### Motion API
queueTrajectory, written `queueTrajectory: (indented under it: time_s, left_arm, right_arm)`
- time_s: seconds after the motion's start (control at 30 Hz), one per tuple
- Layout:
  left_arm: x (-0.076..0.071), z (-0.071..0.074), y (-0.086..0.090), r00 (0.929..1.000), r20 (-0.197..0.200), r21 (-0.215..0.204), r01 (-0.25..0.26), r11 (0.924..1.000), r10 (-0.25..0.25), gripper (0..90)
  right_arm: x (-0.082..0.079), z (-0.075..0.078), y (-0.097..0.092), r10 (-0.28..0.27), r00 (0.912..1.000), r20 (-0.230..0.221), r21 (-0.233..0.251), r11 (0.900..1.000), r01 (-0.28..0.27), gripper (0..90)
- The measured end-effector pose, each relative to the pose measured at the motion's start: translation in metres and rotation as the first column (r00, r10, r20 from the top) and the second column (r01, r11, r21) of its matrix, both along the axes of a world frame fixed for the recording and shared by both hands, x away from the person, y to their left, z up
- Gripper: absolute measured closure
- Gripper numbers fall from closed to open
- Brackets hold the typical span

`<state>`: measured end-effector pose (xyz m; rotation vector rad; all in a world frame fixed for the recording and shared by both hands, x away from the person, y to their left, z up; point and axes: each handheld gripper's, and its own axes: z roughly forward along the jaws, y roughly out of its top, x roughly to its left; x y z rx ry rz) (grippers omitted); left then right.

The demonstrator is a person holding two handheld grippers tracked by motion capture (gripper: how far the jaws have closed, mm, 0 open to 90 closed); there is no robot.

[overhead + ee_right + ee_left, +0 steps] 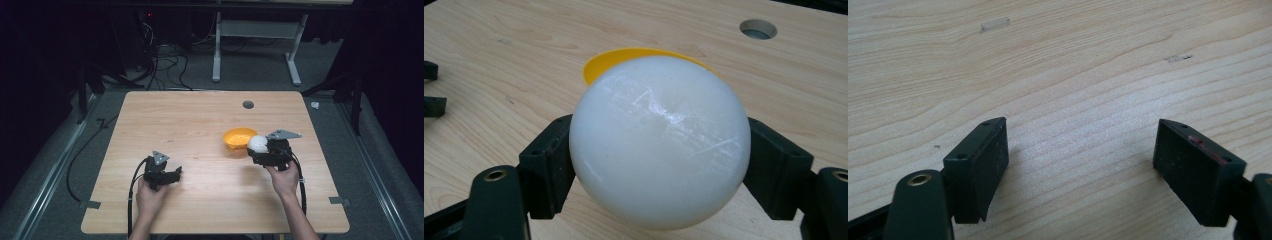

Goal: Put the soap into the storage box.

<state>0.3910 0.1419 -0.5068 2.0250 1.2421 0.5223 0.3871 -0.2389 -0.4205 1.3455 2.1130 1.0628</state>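
A white ball [659, 142] sits clamped between the two black jaws of my right gripper [261, 149]; in the high view the ball [258, 143] hangs just at the right rim of a yellow bowl [237, 138] on the wooden table. Behind the ball in the right gripper view peeks the bowl's yellow rim [614, 59]. My left gripper [176, 173] rests low over the table's front left, pointing right, jaws wide apart with bare wood between them [1080, 167].
The wooden table [200, 115] has a round cable hole [248, 104] near its far edge. Tape tabs mark the front corners [90, 204]. Cables and a white desk frame [255, 35] stand on the floor beyond the table.
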Motion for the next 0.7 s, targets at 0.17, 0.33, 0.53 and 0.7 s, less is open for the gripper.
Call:
queueTrajectory:
  time_s: [0.17,0.33,0.53,0.7]
  left_arm:
    - [0.0,0.0,0.0,1.0,0.0,0.001,0.001,1.0,-0.001,22.7]
    - [0.0,0.0,0.0,1.0,0.0,0.0,0.001,1.0,-0.001,22.6]
    - [0.0,0.0,0.0,1.0,0.0,0.0,0.001,1.0,-0.001,22.6]
    - [0.0,0.0,0.0,1.0,0.001,-0.002,0.0,1.0,0.0,22.6]
  right_arm:
    - [0.004,0.004,0.003,0.008,0.9999,0.01,0.001,1.0,-0.008,24.8]
    - [0.008,0.006,0.004,0.012,0.9998,0.014,-0.005,0.9999,-0.012,24.8]
    - [0.017,0.011,0.008,0.021,0.9996,0.018,-0.012,0.9997,-0.02,24.8]
    - [0.023,0.011,0.009,0.026,0.9996,0.014,-0.012,0.9996,-0.026,24.8]
